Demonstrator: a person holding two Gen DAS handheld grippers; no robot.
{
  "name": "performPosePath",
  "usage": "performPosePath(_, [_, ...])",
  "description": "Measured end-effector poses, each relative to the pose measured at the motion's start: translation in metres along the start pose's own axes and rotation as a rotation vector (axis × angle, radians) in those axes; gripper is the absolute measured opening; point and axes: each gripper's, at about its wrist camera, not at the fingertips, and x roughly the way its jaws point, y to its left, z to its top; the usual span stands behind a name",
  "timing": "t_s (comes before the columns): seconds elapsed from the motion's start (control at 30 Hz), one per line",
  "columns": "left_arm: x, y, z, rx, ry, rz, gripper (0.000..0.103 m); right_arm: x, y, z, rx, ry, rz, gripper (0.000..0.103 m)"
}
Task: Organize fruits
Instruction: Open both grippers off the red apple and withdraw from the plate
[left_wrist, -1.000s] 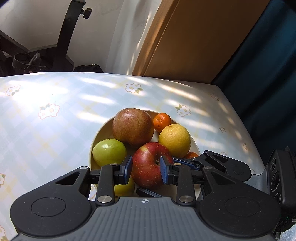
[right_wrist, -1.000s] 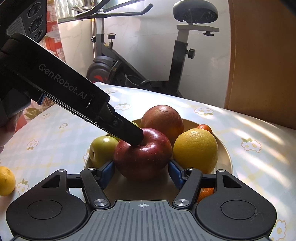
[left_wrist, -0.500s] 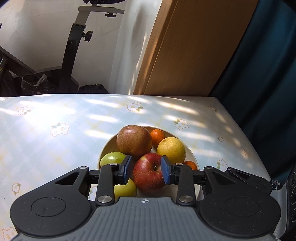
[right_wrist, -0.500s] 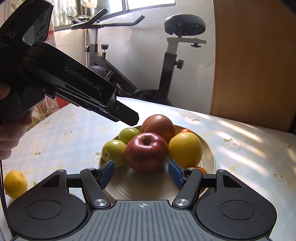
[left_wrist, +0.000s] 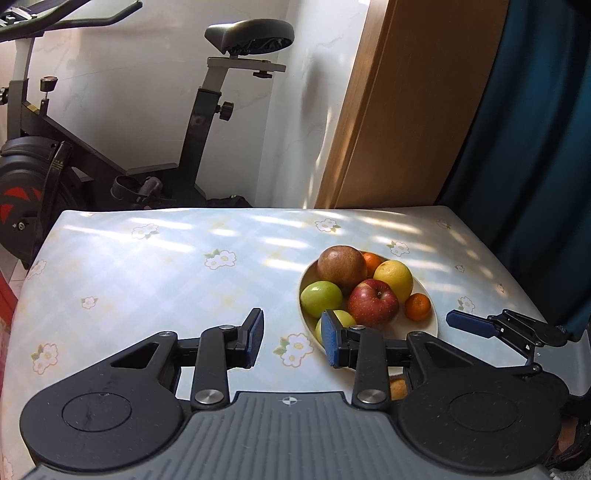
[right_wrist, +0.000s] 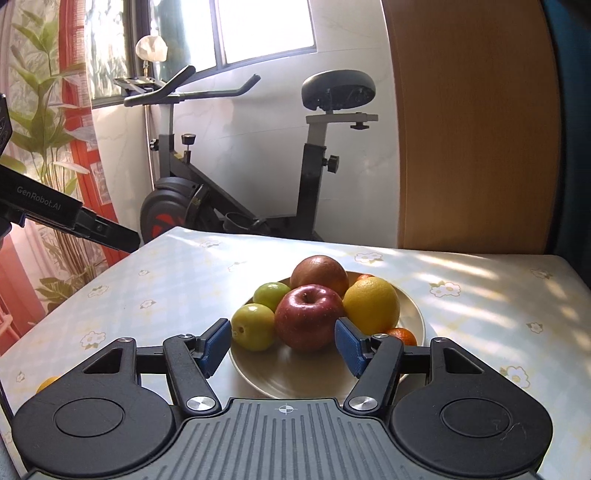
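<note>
A cream plate on the floral tablecloth holds a red apple, a brownish apple, two green apples, a yellow orange and small tangerines. The plate and red apple also show in the left wrist view. My left gripper is open and empty, above the table just left of the plate. My right gripper is open and empty, just in front of the plate. A yellow fruit lies on the table at the left, mostly hidden.
An exercise bike stands behind the table's far edge. A wooden panel and a dark blue curtain are at the back right. Plants and an orange curtain are at the left.
Both grippers have pulled back from the plate and risen. The left gripper opened, let go of the red apple on the plate, and shifted left.
</note>
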Motion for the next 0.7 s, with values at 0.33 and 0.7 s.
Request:
performPosePath(0.33, [-0.013,0.012,-0.014,0.021,-0.032,0.077,0.037,-0.027,-0.021,-0.042,0.163,-0.102,-0.149,0.060])
performPosePath(0.7, [-0.010,-0.017,-0.028,0.121,-0.016,0.052,0.037,-0.041,-0.051,-0.079,0.219,-0.075,-0.215,0.059])
